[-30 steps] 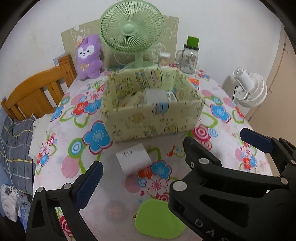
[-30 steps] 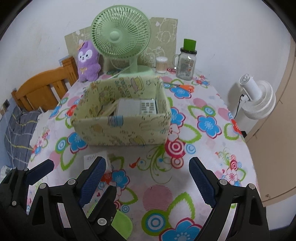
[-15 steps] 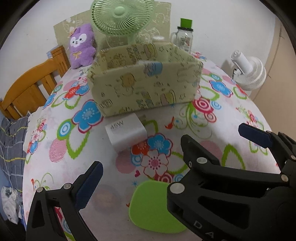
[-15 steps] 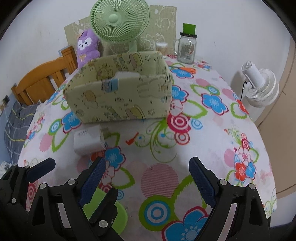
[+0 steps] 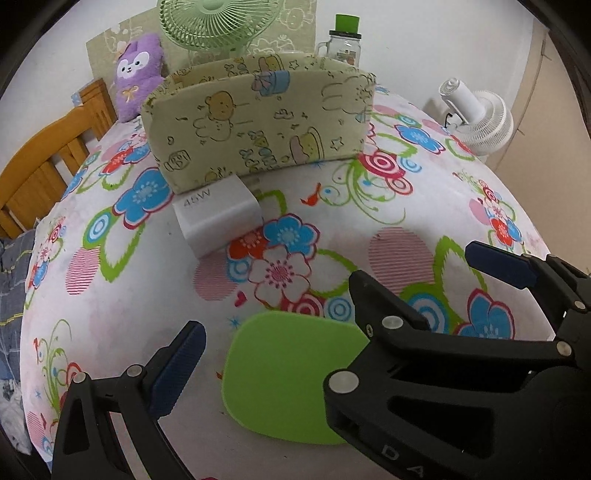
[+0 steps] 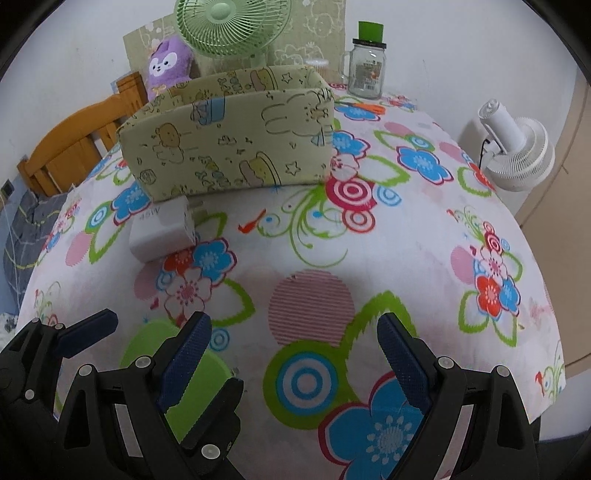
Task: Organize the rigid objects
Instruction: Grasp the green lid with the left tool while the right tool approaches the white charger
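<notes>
A floral-covered table is seen from both wrist cameras. In the right wrist view, the right gripper fills the bottom of the frame, its fingers spread wide with nothing between them, only tablecloth showing in the gap. The left gripper is seen at the bottom of the left wrist view; one blue finger stands at lower left, while the other is hidden behind the right gripper's black frame, so the width of its opening cannot be told. A flat green pad lies on the table in front of that finger. A white charger block marked 45W rests left of centre, just against the front wall of the yellow cartoon-print fabric box. Behind the box, a green fan, a purple plush toy and a glass jar are ranged along the upper edge.
</notes>
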`<state>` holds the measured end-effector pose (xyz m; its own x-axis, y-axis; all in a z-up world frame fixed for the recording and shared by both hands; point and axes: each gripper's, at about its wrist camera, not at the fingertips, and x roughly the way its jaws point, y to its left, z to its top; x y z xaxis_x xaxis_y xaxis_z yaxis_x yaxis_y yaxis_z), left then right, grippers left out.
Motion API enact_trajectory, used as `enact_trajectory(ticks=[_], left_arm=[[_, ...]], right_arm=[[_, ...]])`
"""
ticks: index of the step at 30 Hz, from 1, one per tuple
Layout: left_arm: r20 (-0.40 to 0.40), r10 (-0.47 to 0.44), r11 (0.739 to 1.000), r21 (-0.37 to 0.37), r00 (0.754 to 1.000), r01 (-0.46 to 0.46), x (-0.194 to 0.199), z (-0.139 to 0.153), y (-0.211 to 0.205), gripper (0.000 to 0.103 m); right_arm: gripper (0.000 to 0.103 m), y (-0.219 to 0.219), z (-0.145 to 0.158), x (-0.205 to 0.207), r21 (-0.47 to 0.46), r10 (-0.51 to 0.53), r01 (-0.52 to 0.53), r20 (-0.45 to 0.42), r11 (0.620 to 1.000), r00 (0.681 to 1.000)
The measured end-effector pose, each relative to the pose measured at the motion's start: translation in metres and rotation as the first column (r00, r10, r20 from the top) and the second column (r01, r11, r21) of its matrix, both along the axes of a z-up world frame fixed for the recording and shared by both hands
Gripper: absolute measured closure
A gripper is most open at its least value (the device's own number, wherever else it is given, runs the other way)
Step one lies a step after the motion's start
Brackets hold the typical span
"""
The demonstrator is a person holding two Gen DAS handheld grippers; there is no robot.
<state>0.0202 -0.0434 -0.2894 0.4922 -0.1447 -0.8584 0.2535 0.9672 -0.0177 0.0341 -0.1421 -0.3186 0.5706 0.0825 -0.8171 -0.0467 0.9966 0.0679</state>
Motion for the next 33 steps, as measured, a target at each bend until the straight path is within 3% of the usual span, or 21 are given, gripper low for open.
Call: enact_trajectory(ticks=[9, 16, 23, 33], left_arm=[[-0.040, -0.006, 1.000, 0.005, 0.999, 0.007, -0.005, -0.011, -0.005, 0.000], [-0.025, -0.021, 0.999, 0.032, 0.999, 0.022, -0.012, -0.015, -0.006, 0.000], [-0.019, -0.011, 1.000, 0.029, 1.000, 0.011, -0.014, -0.013, -0.005, 0.007], [-0.003, 0.068, 0.997, 0.036, 0.998, -0.068, 0.000, -0.006, 0.016, 0.007]], right_arm=[[0.010, -0.005, -0.013, -0.005, 0.006, 0.000, 0.000, -0.039, 1.000, 0.999], [0.010, -0.005, -0.019, -0.011, 0.013, -0.003, 0.003, -0.037, 1.000, 0.999], [0.010, -0.002, -0.018, -0.010, 0.017, -0.007, 0.008, -0.035, 1.000, 0.999], [0.010, 0.016, -0.010, 0.006, 0.013, 0.025, -0.025, -0.013, 1.000, 1.000]])
